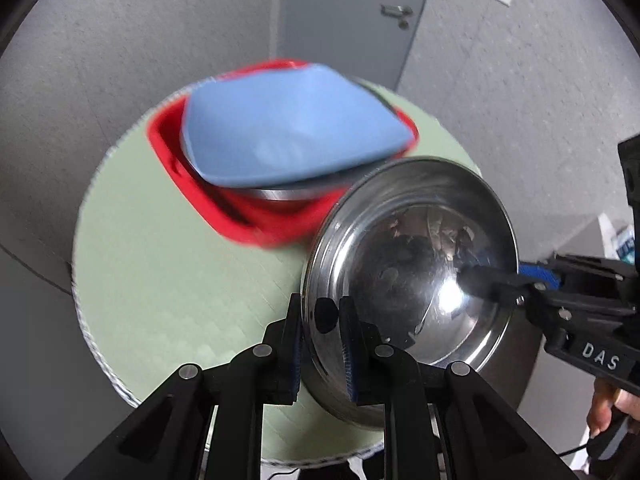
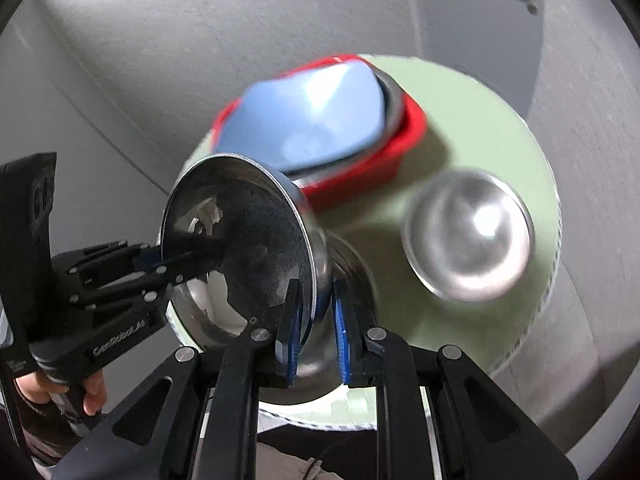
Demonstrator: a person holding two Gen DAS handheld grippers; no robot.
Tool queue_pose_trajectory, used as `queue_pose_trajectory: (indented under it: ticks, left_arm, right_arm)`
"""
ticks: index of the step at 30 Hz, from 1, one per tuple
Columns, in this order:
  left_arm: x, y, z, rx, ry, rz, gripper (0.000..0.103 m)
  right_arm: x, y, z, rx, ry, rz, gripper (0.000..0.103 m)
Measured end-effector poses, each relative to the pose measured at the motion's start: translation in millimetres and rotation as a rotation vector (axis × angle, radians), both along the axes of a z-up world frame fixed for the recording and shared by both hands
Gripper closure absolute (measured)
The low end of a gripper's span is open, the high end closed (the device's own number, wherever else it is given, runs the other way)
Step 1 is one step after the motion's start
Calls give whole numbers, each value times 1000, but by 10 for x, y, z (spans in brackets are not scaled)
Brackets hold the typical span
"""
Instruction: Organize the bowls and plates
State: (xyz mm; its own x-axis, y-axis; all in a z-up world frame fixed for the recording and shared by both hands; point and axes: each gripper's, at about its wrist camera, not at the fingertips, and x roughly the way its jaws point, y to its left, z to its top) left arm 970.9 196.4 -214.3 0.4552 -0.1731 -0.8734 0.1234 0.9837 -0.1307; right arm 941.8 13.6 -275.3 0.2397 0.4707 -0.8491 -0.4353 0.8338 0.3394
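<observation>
A shiny steel bowl point(image 1: 416, 272) is held tilted above the round green table point(image 1: 168, 264). My left gripper point(image 1: 320, 320) is shut on its near rim. My right gripper point(image 2: 316, 312) is shut on the opposite rim of the same bowl point(image 2: 240, 240); it also shows in the left wrist view point(image 1: 500, 284). Behind it, a red square dish point(image 1: 248, 216) holds a steel plate under a blue square plate point(image 1: 288, 128). The blue plate point(image 2: 316, 116) and red dish point(image 2: 360, 172) also show in the right wrist view. A second steel bowl point(image 2: 468, 236) sits on the table to the right.
The table edge point(image 2: 548, 240) drops off to grey floor all around. A grey door with a handle point(image 1: 396, 12) stands behind. The left gripper's body point(image 2: 80, 280) and the person's hand sit at the left of the right wrist view.
</observation>
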Motion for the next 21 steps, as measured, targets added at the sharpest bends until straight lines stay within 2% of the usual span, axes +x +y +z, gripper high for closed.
queue_pose_trajectory:
  ticks: [7, 12, 21]
  left_arm:
    - [99, -146, -138, 17, 49, -40, 87]
    - [243, -24, -178, 15, 80, -46, 85]
    - [296, -52, -205, 11, 93, -44, 80]
  right_arm:
    - [-105, -138, -4, -53, -1, -39, 88]
    - [-156, -34, -46, -88, -22, -40, 88]
    - [-227, -20, -136, -110, -39, -57, 85]
